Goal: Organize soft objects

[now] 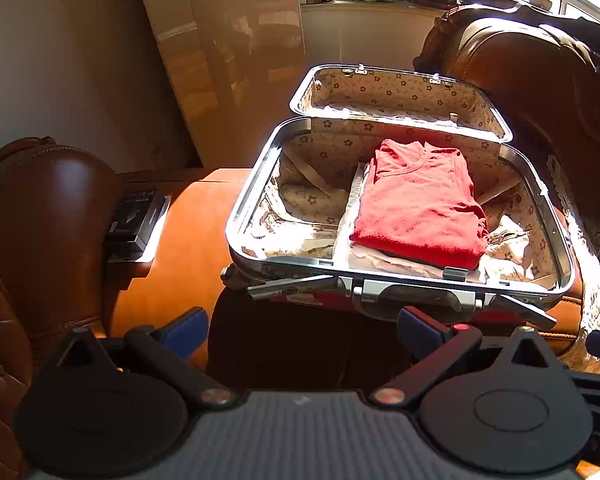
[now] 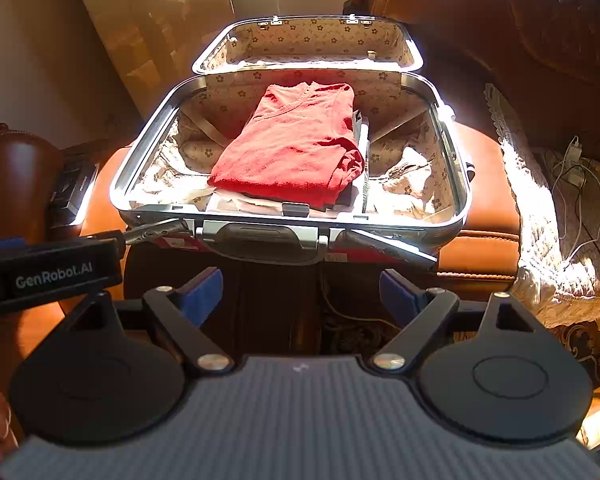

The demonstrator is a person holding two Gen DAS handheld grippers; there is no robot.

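Both claws hang just short of the open suitcase (image 2: 458, 184), each spread wide with nothing between its blue pads; the left claw (image 1: 300, 330) and the right claw (image 2: 300, 294) sit side by side near the case's front handle (image 2: 266, 240).

The clothes look packed already, so the step in hand is probably to close the lid (image 2: 308, 42), though a further garment may be wanted from somewhere out of view; to close it well, each claw should take a far corner of the lid, bring it down evenly so the hinges do not twist, and see that no sleeve or loose lining is caught along the metal rim.

The case rests on an orange leather seat (image 2: 480, 208), a brown armchair (image 2: 520, 40) at its far right. Inside, a folded red top (image 2: 296, 148) lies uppermost on a small stack near the middle, pale and dark folded pieces beneath it; what they are I cannot tell in the glare. The flowered lining bunches at the left and right sides; the lid's pocket appears empty.
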